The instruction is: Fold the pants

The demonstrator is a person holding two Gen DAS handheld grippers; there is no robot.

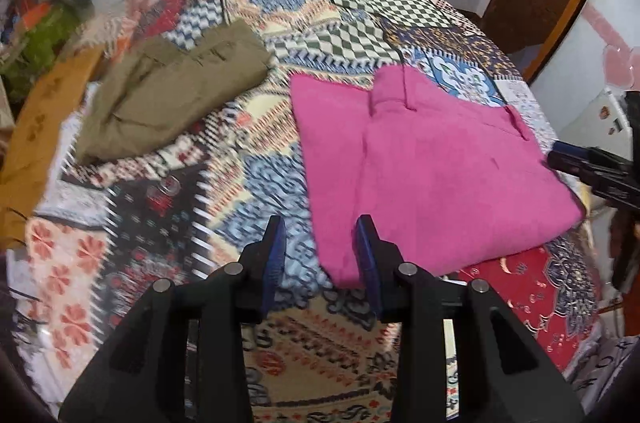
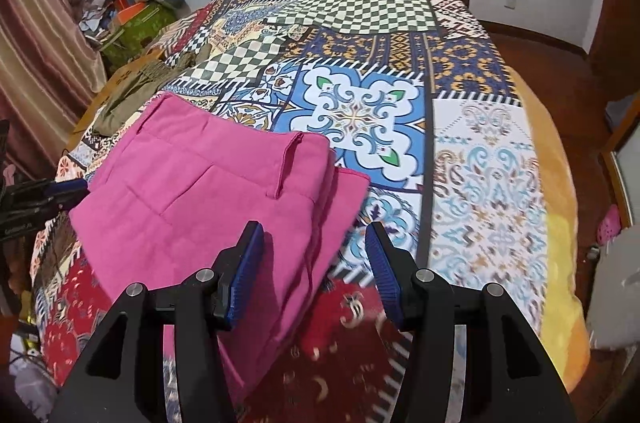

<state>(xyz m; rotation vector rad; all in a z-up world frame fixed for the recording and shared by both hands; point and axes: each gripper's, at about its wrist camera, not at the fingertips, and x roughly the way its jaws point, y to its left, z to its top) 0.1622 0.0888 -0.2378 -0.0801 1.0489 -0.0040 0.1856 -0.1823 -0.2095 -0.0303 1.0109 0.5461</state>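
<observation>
Just ahead of my two sets of jaws, on the bed: the pink pants (image 1: 436,163), folded into a flat, roughly rectangular stack, belt loops and waistband on top. The stack lies between my grippers. Its near left corner sits just beyond and slightly right of my left gripper (image 1: 322,255); its near right edge runs in under the gap of my right gripper (image 2: 316,263).

Left jaws: released, blue pads apart, nothing between them but the bedspread showing through the gap. The right-hand pad overlaps the pink corner in view; no pinch on the cloth that I can see.

Right jaws: released, standing wider than the left. The left-hand pad hangs over the pink fabric, the right-hand pad over the bedspread. Cloth not pressed by either pad.

Beyond and left of my left jaws: olive-green pants (image 1: 172,103), loosely folded, well apart from the pink stack.

Under everything: patchwork bedspread (image 2: 480,163), blue medallions, green-and-white checks, red panels nearest my jaws. An orange-yellow blanket edge (image 2: 560,223) runs to the right of my right jaws.
</observation>
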